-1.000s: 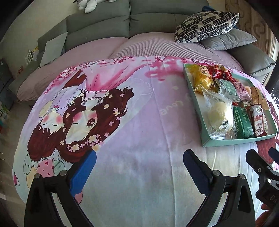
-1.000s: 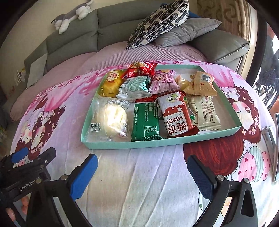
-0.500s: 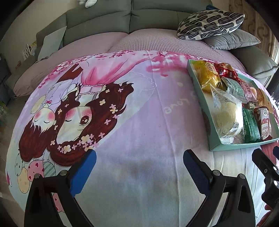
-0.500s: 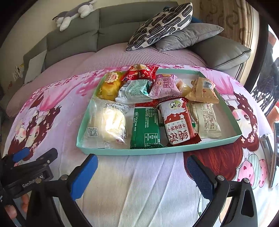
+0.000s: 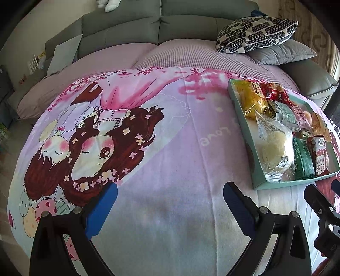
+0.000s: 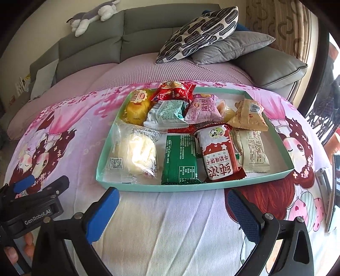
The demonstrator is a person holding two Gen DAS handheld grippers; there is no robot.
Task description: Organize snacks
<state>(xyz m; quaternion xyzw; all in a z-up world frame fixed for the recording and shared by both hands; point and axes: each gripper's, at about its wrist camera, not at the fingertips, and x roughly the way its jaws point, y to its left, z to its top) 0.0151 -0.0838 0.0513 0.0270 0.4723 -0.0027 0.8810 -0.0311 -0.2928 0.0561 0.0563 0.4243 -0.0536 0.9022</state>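
Observation:
A teal tray (image 6: 161, 187) rests on a pink cartoon blanket (image 6: 170, 216) and holds several wrapped snacks: a clear-bagged white bun (image 6: 138, 155), a green packet (image 6: 180, 161), a red-and-white packet (image 6: 218, 155), a yellow one (image 6: 138, 106). My right gripper (image 6: 170, 212) stands open just in front of the tray's near wall, with nothing between its fingers. In the left wrist view the tray (image 5: 244, 118) lies at the right, and my left gripper (image 5: 167, 206) is open over bare blanket (image 5: 148, 159) to the tray's left.
A grey sofa (image 6: 127, 31) with a patterned cushion (image 6: 199, 31) and a grey cushion (image 6: 233, 46) lies behind the blanket. A plush toy (image 6: 93, 14) sits on the sofa back. A metal object (image 6: 325, 180) lies at the blanket's right edge.
Both grippers have moved forward a little, so the tray looks larger and closer in the right wrist view. Both stay open and empty.

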